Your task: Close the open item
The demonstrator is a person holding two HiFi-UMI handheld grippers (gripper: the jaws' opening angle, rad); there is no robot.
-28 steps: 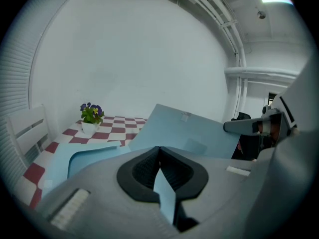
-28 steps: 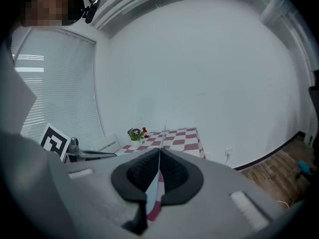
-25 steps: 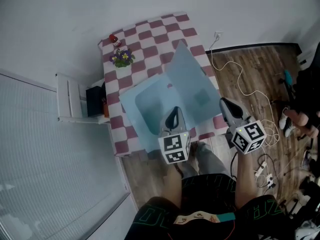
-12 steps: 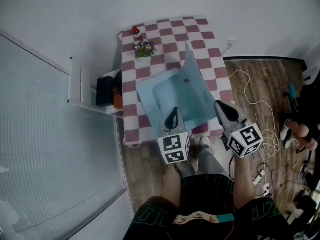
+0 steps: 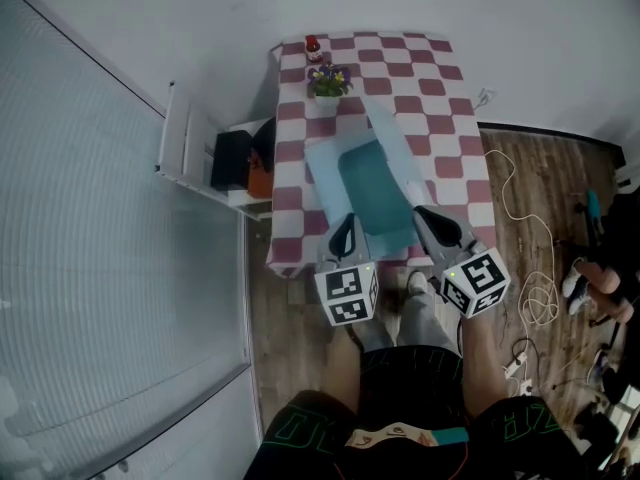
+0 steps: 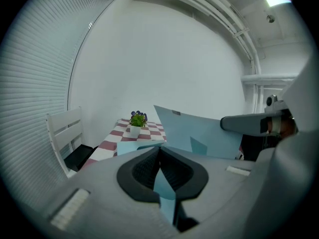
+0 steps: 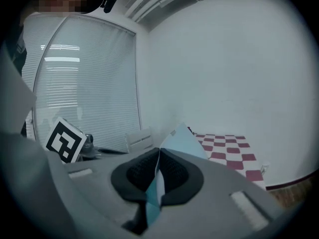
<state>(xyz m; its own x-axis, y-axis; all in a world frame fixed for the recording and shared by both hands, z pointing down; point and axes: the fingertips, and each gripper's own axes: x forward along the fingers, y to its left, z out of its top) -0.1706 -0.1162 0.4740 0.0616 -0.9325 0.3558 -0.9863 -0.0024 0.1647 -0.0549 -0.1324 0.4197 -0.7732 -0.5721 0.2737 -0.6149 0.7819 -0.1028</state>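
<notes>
A light blue case (image 5: 368,193) lies open on the checked table (image 5: 440,88). Its lid (image 5: 392,148) stands nearly upright along the right side of the base. My left gripper (image 5: 347,222) is shut on the near edge of the base, and a blue sheet shows between its pads (image 6: 159,151). The right gripper (image 5: 425,213) is shut on the lid's near corner, with the blue lid (image 7: 182,139) pinched between its pads (image 7: 159,153). In the left gripper view the lid (image 6: 199,131) rises to the right, and the right gripper (image 6: 249,123) is beyond it.
A potted plant (image 5: 328,80) and a small red bottle (image 5: 313,46) stand at the table's far end. A white chair (image 5: 185,148) with a black bag (image 5: 232,160) is left of the table. Cables (image 5: 525,228) lie on the wooden floor to the right.
The lid, spread flat to the right before, has swung up to nearly upright. The right gripper moved left with it, toward the left gripper. Both grips stayed closed.
</notes>
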